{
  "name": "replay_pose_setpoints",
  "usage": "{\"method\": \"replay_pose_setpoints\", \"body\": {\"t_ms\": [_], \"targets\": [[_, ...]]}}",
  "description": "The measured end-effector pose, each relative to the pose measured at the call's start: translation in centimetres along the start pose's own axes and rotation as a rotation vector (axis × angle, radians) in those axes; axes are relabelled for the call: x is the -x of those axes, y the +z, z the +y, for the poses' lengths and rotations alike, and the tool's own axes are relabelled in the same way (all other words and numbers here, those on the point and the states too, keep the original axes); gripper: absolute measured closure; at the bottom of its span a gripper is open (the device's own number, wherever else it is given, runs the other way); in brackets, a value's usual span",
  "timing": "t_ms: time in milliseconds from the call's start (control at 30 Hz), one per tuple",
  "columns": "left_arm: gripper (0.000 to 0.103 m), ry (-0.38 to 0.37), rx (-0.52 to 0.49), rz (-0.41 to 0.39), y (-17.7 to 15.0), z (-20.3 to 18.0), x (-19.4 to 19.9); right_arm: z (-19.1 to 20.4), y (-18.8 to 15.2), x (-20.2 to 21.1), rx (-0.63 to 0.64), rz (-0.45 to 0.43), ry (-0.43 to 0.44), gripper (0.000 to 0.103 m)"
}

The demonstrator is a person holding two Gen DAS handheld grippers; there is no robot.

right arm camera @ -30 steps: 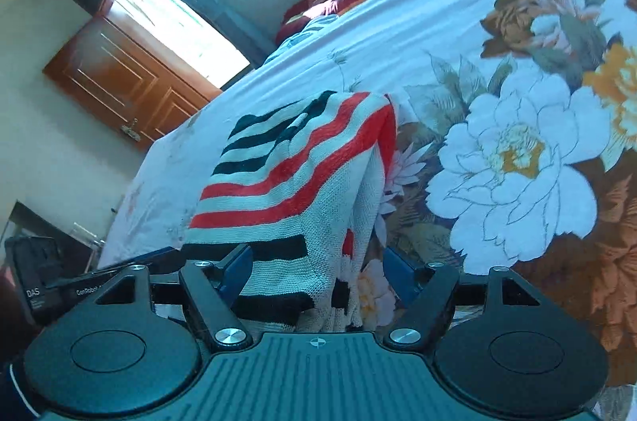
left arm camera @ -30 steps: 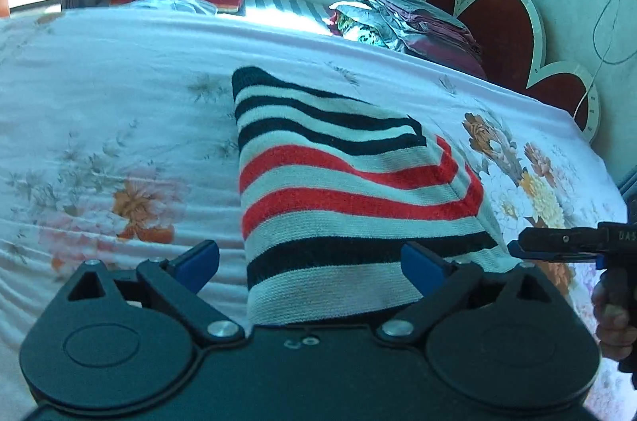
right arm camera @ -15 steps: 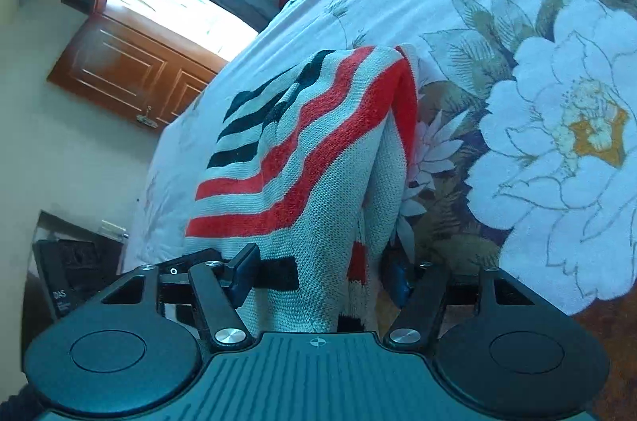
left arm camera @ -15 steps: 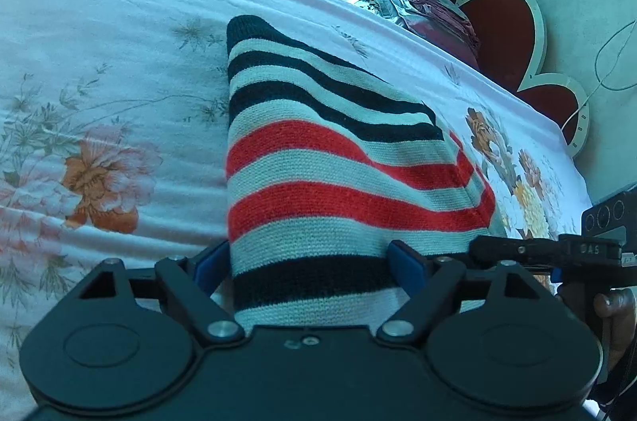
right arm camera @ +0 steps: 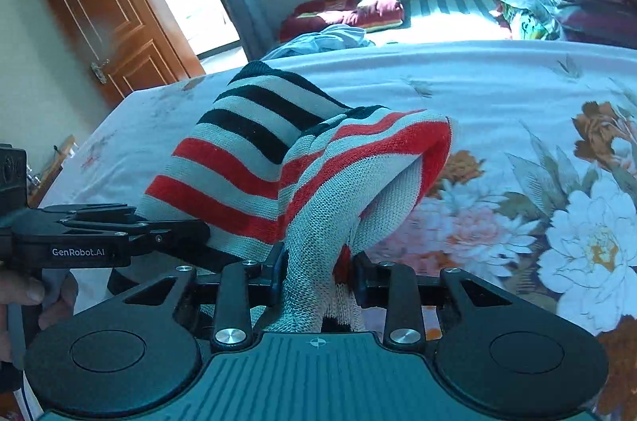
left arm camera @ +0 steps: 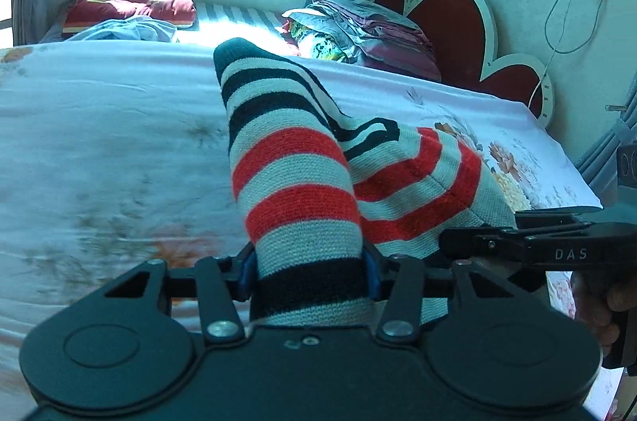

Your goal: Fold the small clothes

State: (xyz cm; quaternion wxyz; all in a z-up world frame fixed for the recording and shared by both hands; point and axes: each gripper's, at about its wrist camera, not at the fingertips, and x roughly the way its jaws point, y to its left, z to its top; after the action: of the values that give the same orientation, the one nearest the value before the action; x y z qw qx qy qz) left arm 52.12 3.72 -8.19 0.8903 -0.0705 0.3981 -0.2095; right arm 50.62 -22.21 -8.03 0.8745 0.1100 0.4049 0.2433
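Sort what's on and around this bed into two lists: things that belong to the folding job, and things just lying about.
In the job:
- striped knit garment
- left gripper, shut on its near edge
- right gripper, shut on its near edge
- floral bedsheet, the work surface

Lying about:
- red pillow
- light blue cloth
- folded bedding stack
- heart-shaped headboard

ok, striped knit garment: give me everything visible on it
The striped knit garment is a small ribbed piece with black, red and pale grey bands. Its near edge is bunched and lifted off the floral bedsheet, pinched by the left gripper and the right gripper, whose jaws have just been closing on it. The far end rests on the sheet.
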Motion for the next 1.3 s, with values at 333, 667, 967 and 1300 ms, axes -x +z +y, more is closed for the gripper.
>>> {"method": "replay_pose_setpoints", "body": {"t_ms": [333, 667, 967, 1300], "targets": [[0.053, 0.014, 0.093, 0.037, -2.7, 14.1, 7.1, 13.0, -1.1, -9.4, -0.028, 0.030, 0.071, 0.070], [0.027, 0.070, 0.130, 0.010, -5.1, 17.5, 7.4, 10.3, -3.9, -11.9, -0.209, 0.083, 0.027, 0.066], [0.072, 0.045, -0.150, -0.048, -0.5, 14.1, 7.2, 16.7, -0.2, -9.7, 0.153, -0.053, -0.177, 0.068], [0.071, 0.057, -0.169, 0.050, -2.2, 12.9, 3.7, 14.7, -1.9, -13.4, 0.156, 0.091, -0.263, 0.083]]}}
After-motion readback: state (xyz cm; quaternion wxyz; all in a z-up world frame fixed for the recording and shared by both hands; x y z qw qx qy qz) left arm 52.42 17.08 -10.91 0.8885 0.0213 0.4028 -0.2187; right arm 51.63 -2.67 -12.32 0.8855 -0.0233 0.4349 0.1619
